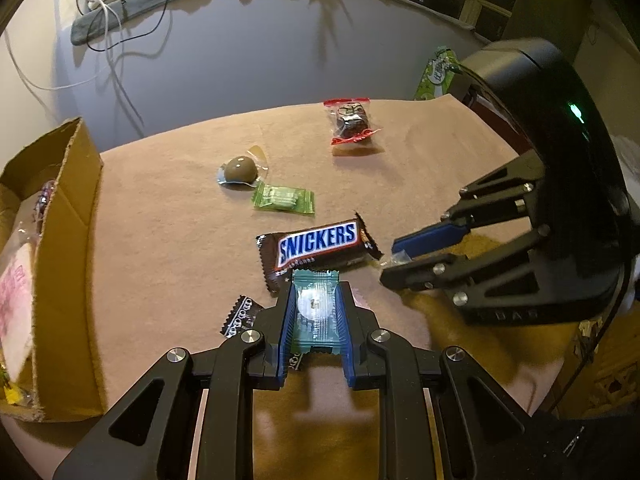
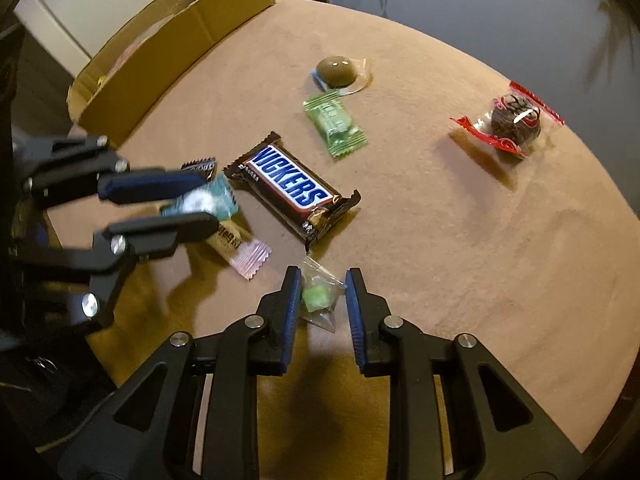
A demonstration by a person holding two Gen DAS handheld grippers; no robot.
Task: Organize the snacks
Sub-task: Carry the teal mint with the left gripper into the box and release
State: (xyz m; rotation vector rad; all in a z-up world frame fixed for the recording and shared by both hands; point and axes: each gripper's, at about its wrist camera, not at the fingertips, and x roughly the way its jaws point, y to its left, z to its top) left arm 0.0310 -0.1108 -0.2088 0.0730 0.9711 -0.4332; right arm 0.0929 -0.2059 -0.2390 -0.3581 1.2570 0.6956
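Observation:
My left gripper (image 1: 315,286) is shut on a teal-wrapped candy (image 1: 315,312), held just above the table; it shows in the right wrist view (image 2: 200,202) too. My right gripper (image 2: 320,280) is open around a small clear packet with a green candy (image 2: 318,298) lying on the table, without touching it. A Snickers bar (image 1: 318,246) lies in the middle, also in the right wrist view (image 2: 290,190). A cardboard box (image 1: 68,264) holding snacks stands at the left.
On the brown table lie a green wrapped candy (image 2: 335,124), a brown dome candy (image 2: 337,70), a red-edged chocolate packet (image 2: 512,122), a pink-ended wrapper (image 2: 240,250) and a black wrapper (image 1: 240,314). A green bag (image 1: 436,74) sits at the far edge.

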